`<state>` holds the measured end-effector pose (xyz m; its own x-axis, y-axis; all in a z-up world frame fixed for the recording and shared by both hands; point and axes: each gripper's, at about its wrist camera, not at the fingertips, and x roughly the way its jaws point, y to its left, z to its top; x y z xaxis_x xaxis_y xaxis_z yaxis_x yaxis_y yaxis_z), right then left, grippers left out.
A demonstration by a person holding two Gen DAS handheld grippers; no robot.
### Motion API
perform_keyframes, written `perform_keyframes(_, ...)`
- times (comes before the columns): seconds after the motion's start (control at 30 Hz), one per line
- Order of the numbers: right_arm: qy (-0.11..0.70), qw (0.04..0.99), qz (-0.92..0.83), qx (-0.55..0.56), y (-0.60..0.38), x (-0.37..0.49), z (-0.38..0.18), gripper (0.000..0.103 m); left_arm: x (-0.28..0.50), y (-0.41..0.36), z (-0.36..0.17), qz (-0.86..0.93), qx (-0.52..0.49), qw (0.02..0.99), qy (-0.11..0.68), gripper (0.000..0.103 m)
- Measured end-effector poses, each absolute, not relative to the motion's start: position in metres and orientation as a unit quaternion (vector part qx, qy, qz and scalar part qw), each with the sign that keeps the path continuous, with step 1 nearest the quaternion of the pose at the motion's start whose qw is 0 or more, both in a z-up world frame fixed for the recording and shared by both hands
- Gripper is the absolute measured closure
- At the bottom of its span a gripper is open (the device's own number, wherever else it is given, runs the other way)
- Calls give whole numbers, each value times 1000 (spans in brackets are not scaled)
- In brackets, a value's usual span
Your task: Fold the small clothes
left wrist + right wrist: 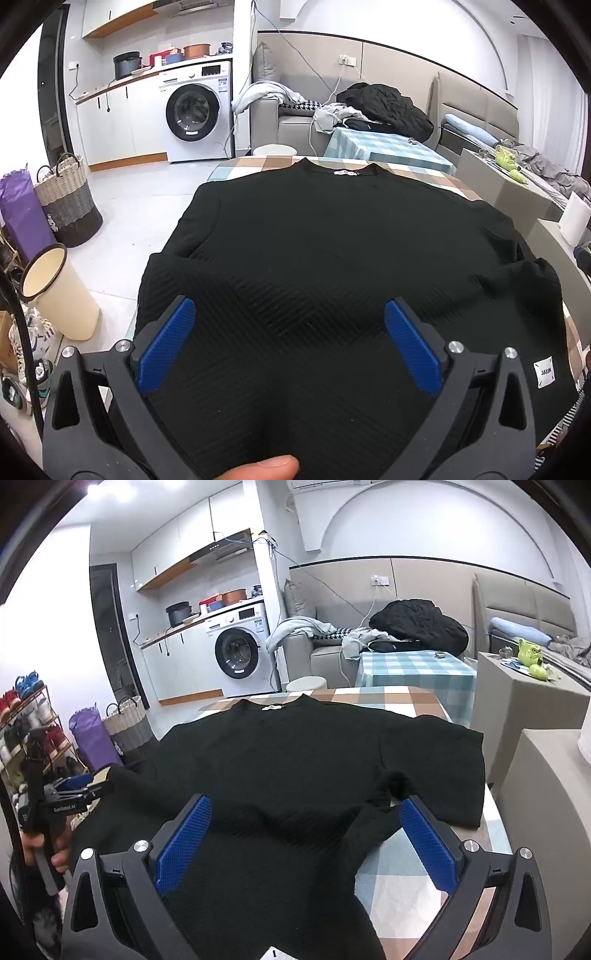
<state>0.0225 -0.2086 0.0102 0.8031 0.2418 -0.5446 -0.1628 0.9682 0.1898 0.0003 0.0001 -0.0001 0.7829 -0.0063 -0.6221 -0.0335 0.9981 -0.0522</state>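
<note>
Left wrist view shows the black sweater [332, 258] spread flat on the tabletop [266, 162], collar far and hem near, directly ahead of the released left hand-held gripper [290, 314], while the released right hand-held gripper [306, 808] hovers nearer its right sleeve [436, 768].

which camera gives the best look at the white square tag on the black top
The left wrist view: the white tag lies flat on the black top near its lower right edge, unobstructed, its printed letters visible. The right wrist view shows only a sliver of something white at the bottom edge, possibly the same tag.
</note>
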Motion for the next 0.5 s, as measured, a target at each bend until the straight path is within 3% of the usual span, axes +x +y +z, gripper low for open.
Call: perform_keyframes(0.5, 293, 946, 121, 66, -198, 32, 14, 0, -3, 3, 8, 9, -28, 949, 314, 1)
